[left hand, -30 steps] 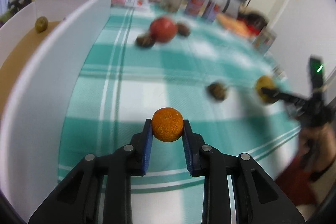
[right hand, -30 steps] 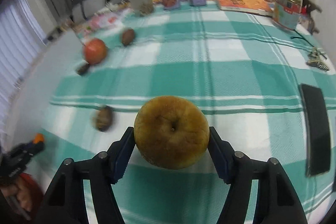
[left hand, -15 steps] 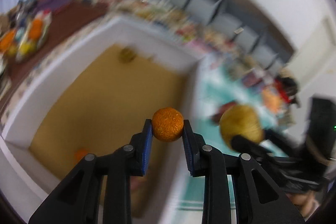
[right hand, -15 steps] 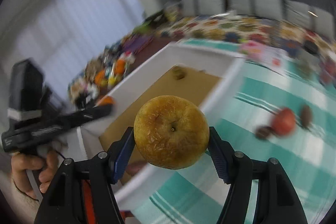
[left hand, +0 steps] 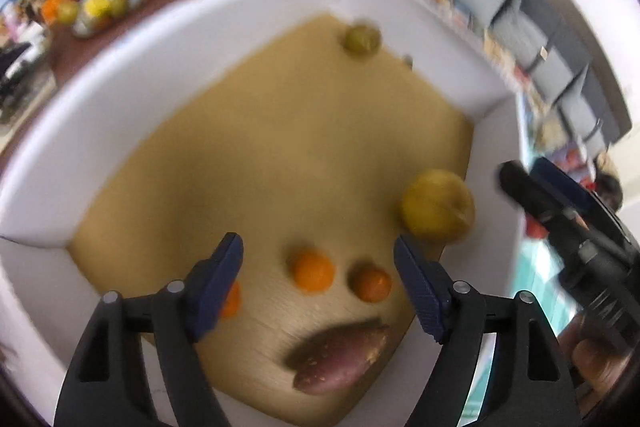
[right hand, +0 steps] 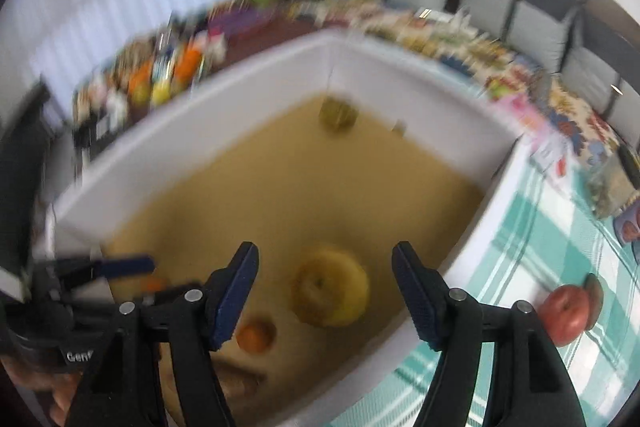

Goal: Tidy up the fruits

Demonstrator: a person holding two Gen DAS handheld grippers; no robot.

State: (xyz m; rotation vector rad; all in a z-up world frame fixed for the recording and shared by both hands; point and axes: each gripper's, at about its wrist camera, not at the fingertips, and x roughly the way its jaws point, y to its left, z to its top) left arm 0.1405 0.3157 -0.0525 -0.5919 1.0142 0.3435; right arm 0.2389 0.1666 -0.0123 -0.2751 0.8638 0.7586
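- Cluttered room with grey cushions along the wall, and a white-walled box (left hand: pixel 248 39) with a tan floor sits on the worktop under a teal checked cloth (right hand: pixel 532 251).
- Left gripper (left hand: pixel 318 287) hangs over the box, jaws have just been opening and now stand wide with nothing between the pads. Its small orange (left hand: pixel 313 270) is blurry below them, looks like it's dropping or just landed next to another orange (left hand: pixel 371 283) and a purple sweet potato (left hand: pixel 340 359).
- Right gripper (right hand: pixel 325 297) same deal: jaws just spread, empty, with the yellow apple (right hand: pixel 331 291) loose beneath, near the box wall.
- My worry: both fruits released from above can bounce or roll, knocking the others around or bruising.
- Also the two grippers are close together over one corner, so they could clip each other pulling out.
- Red apple (right hand: pixel 566 315) on the cloth isn't sorted yet.
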